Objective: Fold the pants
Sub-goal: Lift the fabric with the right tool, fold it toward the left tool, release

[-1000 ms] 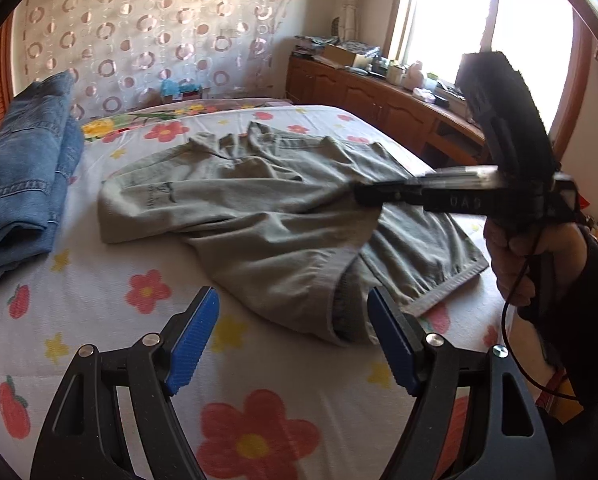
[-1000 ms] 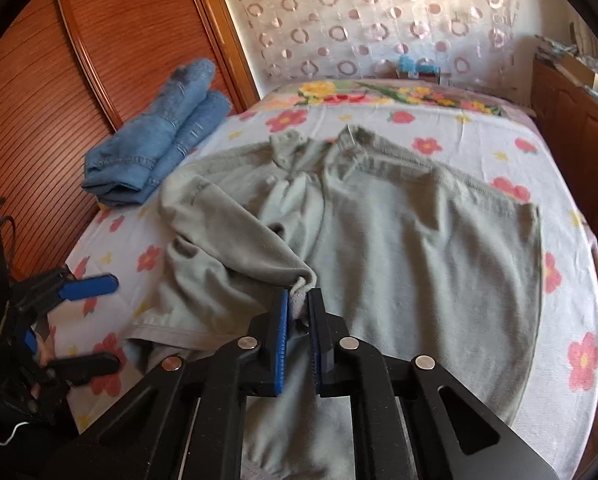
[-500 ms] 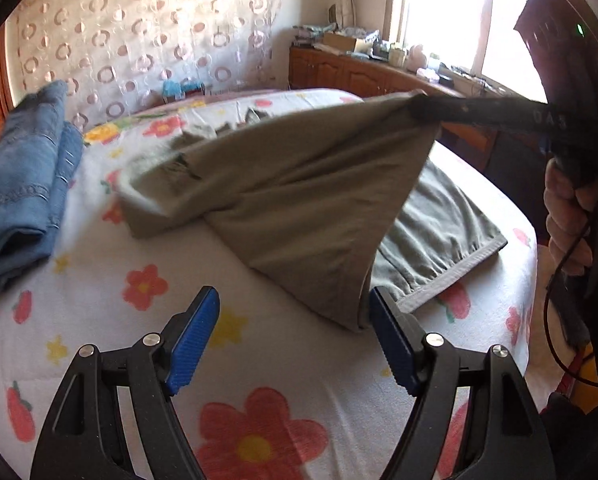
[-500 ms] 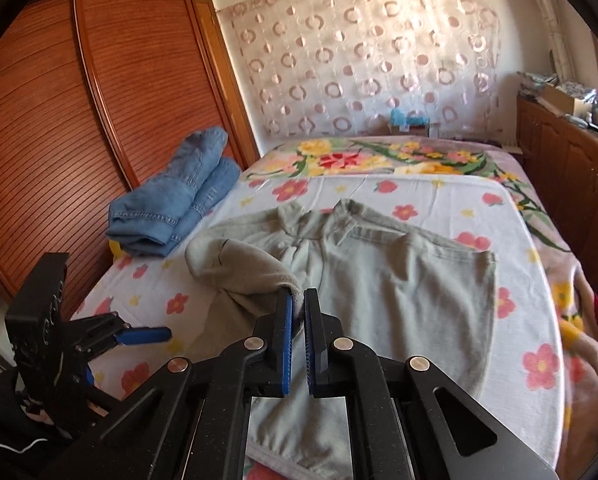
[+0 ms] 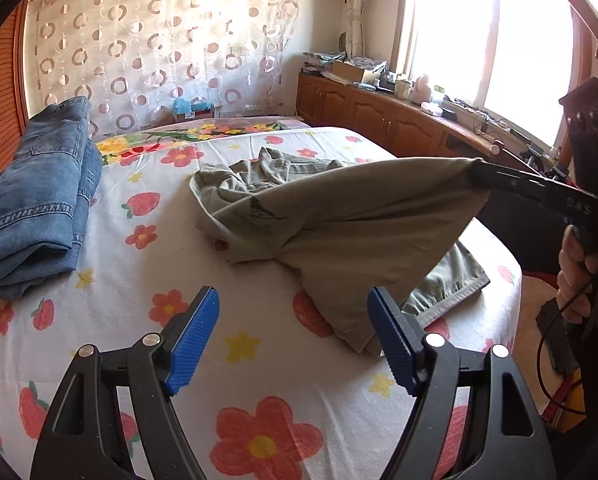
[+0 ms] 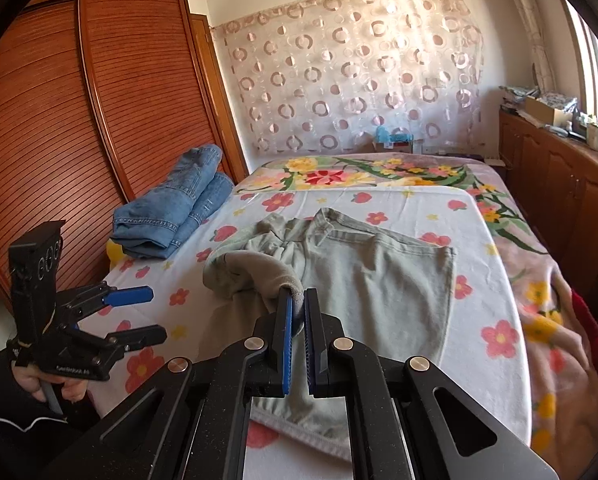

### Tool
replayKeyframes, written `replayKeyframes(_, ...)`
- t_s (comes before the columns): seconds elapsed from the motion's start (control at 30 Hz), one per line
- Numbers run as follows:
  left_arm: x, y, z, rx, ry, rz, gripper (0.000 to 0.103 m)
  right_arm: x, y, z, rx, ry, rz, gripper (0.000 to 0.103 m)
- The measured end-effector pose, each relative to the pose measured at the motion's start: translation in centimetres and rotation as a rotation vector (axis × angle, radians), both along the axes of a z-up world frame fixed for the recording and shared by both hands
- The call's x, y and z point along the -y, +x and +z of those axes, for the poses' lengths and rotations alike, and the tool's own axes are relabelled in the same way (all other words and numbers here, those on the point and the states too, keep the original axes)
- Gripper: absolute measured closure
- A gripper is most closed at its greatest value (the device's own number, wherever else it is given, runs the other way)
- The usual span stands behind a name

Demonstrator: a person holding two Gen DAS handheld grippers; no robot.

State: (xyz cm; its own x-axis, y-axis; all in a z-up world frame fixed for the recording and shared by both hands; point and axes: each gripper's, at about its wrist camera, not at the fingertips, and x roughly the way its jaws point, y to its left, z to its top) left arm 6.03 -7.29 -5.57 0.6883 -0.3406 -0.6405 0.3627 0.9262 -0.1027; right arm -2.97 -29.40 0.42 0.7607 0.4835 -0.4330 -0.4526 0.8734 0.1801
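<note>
Pants [image 6: 387, 276] — right gripper [image 6: 297, 312] clamps one fold aloft; left gripper [image 5: 295, 336] spread apart, holding nothing

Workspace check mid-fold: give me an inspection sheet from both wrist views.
Surface: bed with flower-print sheet.
Job's things: khaki pants, one part lifted off the bed, the rest lying flat.
Clutter: folded jeans at the sheet's edge, apart from the pants.
Grippers: right gripper shut on pants fabric; left gripper open, empty, above the sheet.
Cables: black cable hanging below the right hand.
Surroundings: wardrobe, patterned curtain, cluttered cabinet under the window.
</note>
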Motion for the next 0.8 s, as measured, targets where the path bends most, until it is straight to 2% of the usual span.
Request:
replayKeyframes(0.4, 0.7, 0.3, -0.2, -0.002, 0.013, -0.013, 0.026, 1.5, -3.4, -0.8, 0.003, -0.014, -0.060, 0.098)
replayKeyframes(0.8, 2.7, 1.7, 0.0, -0.006, 0.029, -0.038, 0.026, 2.6, -3.7, -3.3, -0.117, -0.011, -0.097, 0.098)
